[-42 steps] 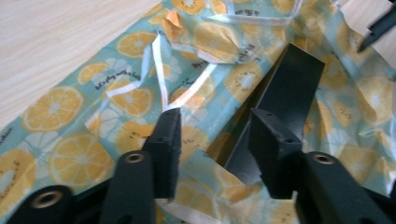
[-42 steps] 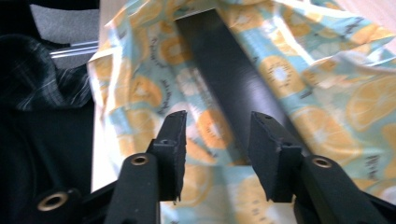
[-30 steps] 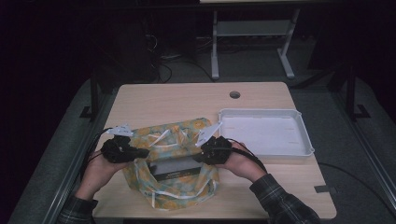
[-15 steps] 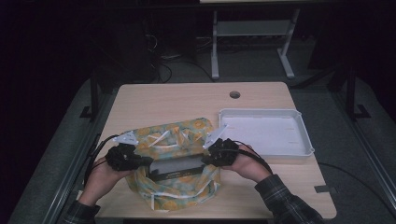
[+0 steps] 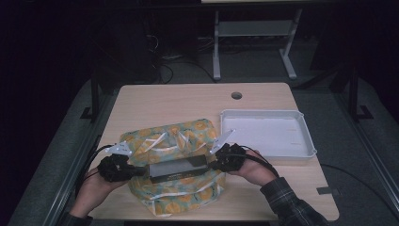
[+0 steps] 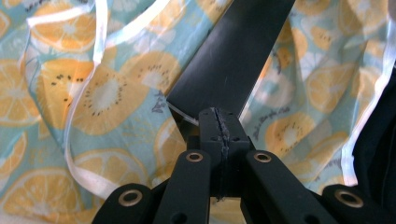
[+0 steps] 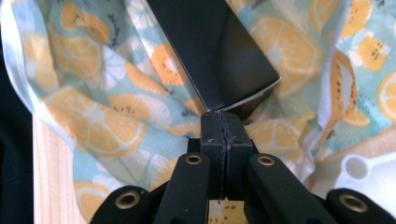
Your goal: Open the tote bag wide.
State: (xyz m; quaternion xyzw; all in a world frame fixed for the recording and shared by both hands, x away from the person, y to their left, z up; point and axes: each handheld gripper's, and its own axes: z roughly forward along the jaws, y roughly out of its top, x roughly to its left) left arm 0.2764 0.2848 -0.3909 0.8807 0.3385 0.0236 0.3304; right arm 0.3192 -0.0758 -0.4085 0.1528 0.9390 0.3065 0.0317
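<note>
Grippers at both ends of a long flat black rectangular box (image 5: 178, 168), held lengthwise across the lower centre of the high view, w/ a fruit-print cloth (teal fabric, orange slices, white ribbon straps) (image 5: 169, 141) bunched beneath it and spreading above and below. Left hand-held gripper (image 5: 134, 170) sits lower left of that frame, jaws pressed together on the box's left end; in left gripper view the black box (image 6: 238, 51) runs up from centre to the upper right, its near corner pinched right at the clenched tips of the left hand-held gripper (image 6: 219, 122), fruit-print cloth (image 6: 98, 93) all round behind. Right hand-held gripper (image 5: 215, 164) is lower centre-right, likewise clenched on the box's right end; in right gripper view the box (image 7: 210, 46) rises from centre to upper middle, corner caught at the tips of the right hand-held gripper (image 7: 224, 122), cloth (image 7: 93, 107) behind, a strip of light wood desk (image 7: 49, 182) at lower left. Desk (image 5: 188, 101) is bare wood in the upper half of the high view. White shallow plastic tray (image 5: 308, 141) lies at mid-right, just beside the cloth's right edge, approx level w/ the right hand (image 5: 251, 167); its corner (image 7: 369, 179) shows lower right in right gripper view.
</note>
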